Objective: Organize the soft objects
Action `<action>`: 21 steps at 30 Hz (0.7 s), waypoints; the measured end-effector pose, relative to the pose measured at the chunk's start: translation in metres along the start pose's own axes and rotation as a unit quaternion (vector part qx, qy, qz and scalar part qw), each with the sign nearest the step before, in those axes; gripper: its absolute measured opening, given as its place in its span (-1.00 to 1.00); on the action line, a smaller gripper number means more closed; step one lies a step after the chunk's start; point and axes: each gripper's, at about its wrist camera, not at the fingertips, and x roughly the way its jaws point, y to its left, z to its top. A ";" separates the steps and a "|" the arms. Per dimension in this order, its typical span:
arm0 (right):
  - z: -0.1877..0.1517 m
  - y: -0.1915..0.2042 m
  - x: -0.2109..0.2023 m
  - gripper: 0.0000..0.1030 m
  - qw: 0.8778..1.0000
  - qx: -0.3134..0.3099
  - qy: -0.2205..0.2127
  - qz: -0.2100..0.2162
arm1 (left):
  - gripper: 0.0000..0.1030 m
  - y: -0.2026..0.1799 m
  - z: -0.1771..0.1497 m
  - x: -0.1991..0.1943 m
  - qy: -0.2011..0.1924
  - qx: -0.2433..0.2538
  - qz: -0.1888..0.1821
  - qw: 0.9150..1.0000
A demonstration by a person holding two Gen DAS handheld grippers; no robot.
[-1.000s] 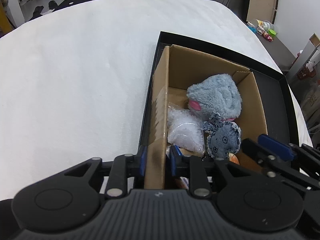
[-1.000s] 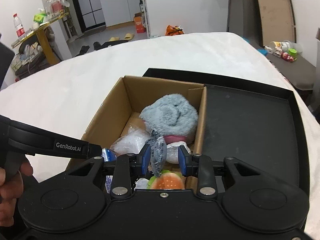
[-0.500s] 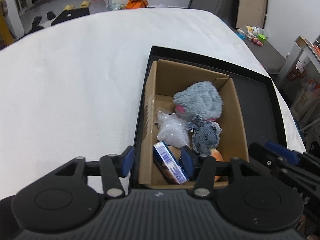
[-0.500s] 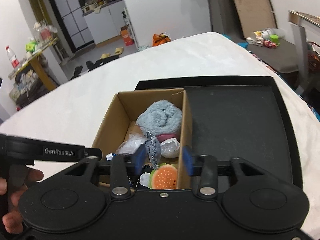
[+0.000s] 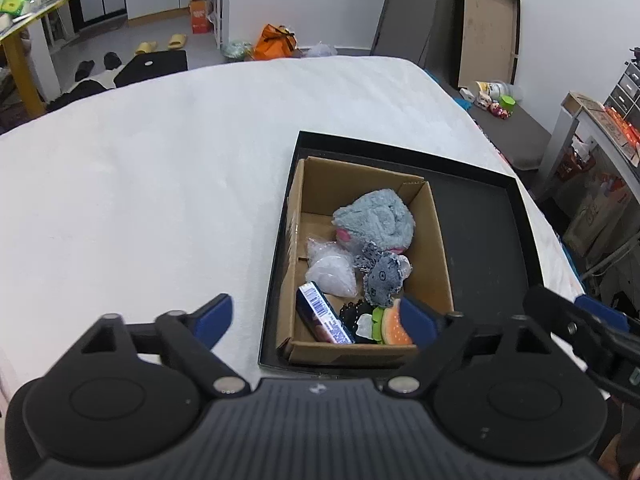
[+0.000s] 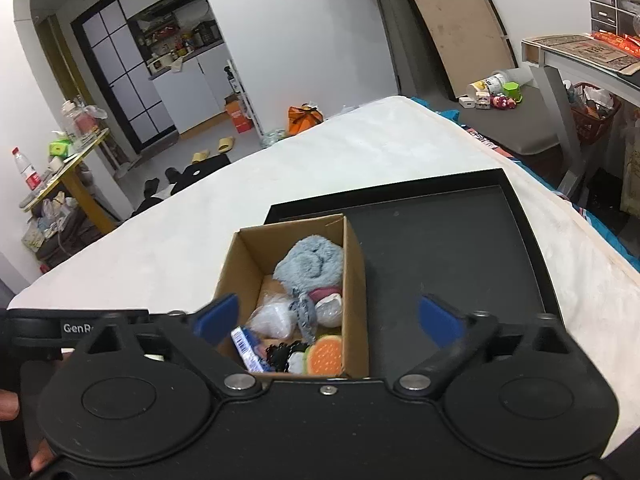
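Hovering over the cardboard box (image 5: 434, 248), both grippers are empty right now. The left gripper (image 5: 316, 322) has its jaws opening, blue pads spread wide with nothing pinched between them; same deal for the right gripper (image 6: 330, 316), jaws opening and gripping nothing. The box sits in the left part of a black tray (image 5: 484, 224), tight against the tray's left edge, and the tray lies on a white bed cover (image 5: 140, 184) near its right edge. Inside the box: a fluffy grey plush (image 5: 376, 218) at the far end, a denim plush (image 5: 382, 278) mid-box, a clear crinkly bag (image 5: 332, 270) next to it, then a blue packet (image 5: 324, 320) and an orange burger toy (image 5: 394, 322) at the near end.
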 end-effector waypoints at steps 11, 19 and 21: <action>0.005 -0.011 -0.033 1.00 1.000 0.006 0.009 -0.001 | 1.00 -0.011 -0.009 -0.040 -0.028 0.022 -0.011 0.999; 0.009 -0.018 -0.062 1.00 1.000 0.004 0.002 -0.009 | 1.00 -0.013 -0.014 -0.080 -0.054 0.037 -0.022 0.998; 0.007 -0.018 -0.067 1.00 1.000 0.006 0.002 -0.019 | 1.00 -0.013 -0.016 -0.089 -0.058 0.041 -0.026 0.997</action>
